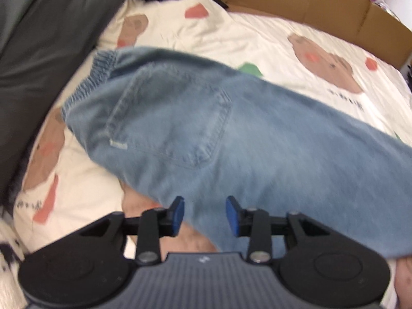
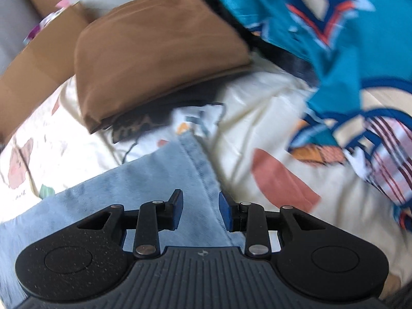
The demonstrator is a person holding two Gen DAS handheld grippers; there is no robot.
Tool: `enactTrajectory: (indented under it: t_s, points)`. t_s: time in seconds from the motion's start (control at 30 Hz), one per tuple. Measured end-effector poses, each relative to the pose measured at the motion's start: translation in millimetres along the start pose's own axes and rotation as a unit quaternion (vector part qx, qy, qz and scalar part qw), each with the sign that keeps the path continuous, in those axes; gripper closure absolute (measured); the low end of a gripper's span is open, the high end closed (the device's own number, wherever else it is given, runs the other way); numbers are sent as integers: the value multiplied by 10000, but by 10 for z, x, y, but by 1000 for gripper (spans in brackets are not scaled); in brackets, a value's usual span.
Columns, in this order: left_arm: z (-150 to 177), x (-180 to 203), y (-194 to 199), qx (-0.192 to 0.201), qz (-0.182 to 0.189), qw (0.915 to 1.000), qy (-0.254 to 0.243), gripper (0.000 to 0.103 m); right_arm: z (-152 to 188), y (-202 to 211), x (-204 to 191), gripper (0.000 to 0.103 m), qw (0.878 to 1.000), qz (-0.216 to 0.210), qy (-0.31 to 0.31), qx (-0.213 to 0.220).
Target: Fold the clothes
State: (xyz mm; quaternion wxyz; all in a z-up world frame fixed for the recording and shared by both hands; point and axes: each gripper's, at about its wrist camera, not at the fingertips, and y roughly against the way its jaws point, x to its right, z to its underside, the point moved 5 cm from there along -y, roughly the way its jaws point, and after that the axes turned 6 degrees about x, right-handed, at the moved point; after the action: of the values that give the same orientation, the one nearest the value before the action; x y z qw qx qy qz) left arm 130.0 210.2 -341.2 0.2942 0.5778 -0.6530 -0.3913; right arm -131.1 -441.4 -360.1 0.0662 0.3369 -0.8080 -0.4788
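1 pair of light blue jeans [image 1: 231, 134] lies folded lengthwise across a bed, elastic waistband [image 1: 95, 77] toward the upper left of the left wrist view, 1 back pocket [image 1: 175, 123] facing up, legs running off to the lower right. In the right wrist view the hem end of the jeans [image 2: 144, 180] lies flat just under the tool. The left gripper [image 1: 205, 215] hovers above the denim, its 2 blue-padded fingers [image 1: 179, 213] partly apart with nothing between them. The right gripper [image 2: 200, 212] is likewise part-open and empty, above the hem edge. Beneath the jeans is 1 cream quilt [image 1: 244, 33] printed with bears. Around it: 1 grey pillow [image 1: 51, 31], 1 cardboard box [image 1: 309, 2], 1 brown folded cloth [image 2: 159, 51], and 1 teal patterned cloth [image 2: 347, 51].
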Motion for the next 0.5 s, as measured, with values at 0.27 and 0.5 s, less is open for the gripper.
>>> enactTrajectory:
  t_s: [0.27,0.5]
  points:
    - [-589,-231,-372,583,-445,9970,229,62,18,-297,-238,66,9979,77,616,-209]
    - [-1159,-622,-700,952,-726,9895,815,66,-5,-451,-321,65,9961,279,807,-229]
